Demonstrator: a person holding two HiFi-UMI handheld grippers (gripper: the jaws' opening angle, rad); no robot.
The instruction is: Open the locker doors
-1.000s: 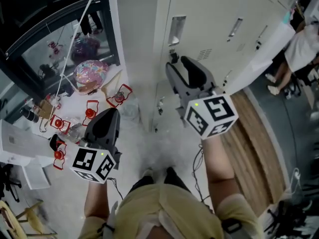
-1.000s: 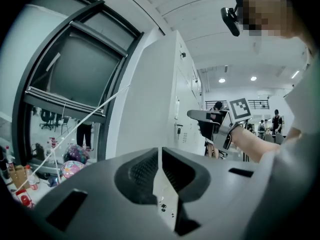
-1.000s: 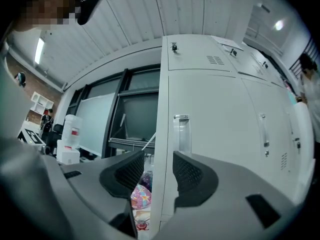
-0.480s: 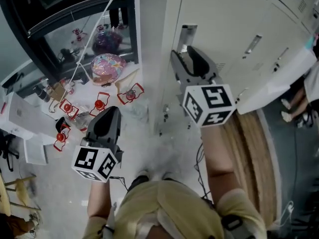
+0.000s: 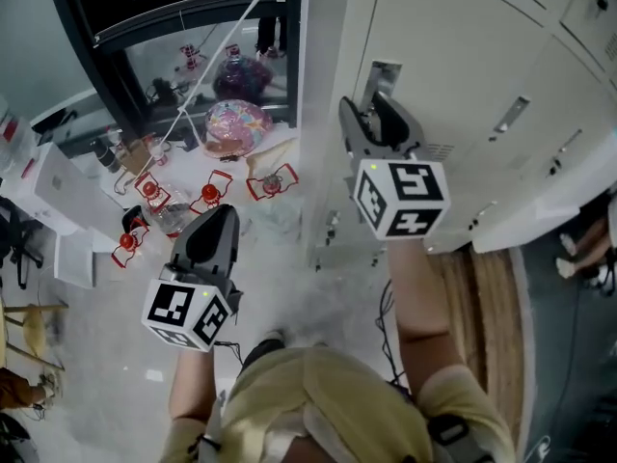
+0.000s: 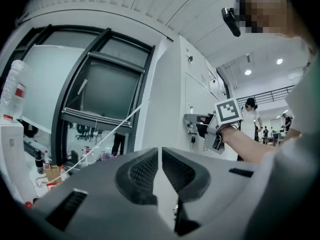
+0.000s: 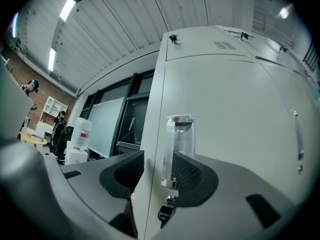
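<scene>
The white locker door (image 5: 463,46) fills the upper right of the head view, and its metal handle (image 5: 382,77) sits by the door's left edge. My right gripper (image 5: 369,114) is raised close to that handle. In the right gripper view its jaws stand apart, with the handle (image 7: 178,149) and the door edge between them; the right gripper (image 7: 157,171) is open. A small lock (image 7: 166,211) hangs below the handle. My left gripper (image 5: 220,218) hangs low at the left, away from the lockers, shut and empty (image 6: 160,156).
Red items (image 5: 207,196) and a colourful bag (image 5: 236,123) lie on the floor by a dark-framed window (image 5: 174,27). A white open door (image 5: 540,215) juts out lower right above a wood floor strip (image 5: 482,307). More handles (image 5: 508,119) are further right.
My right gripper has risen toward the locker handle and now sits just under it. The head view has shifted up and right. The left gripper has hardly moved.
</scene>
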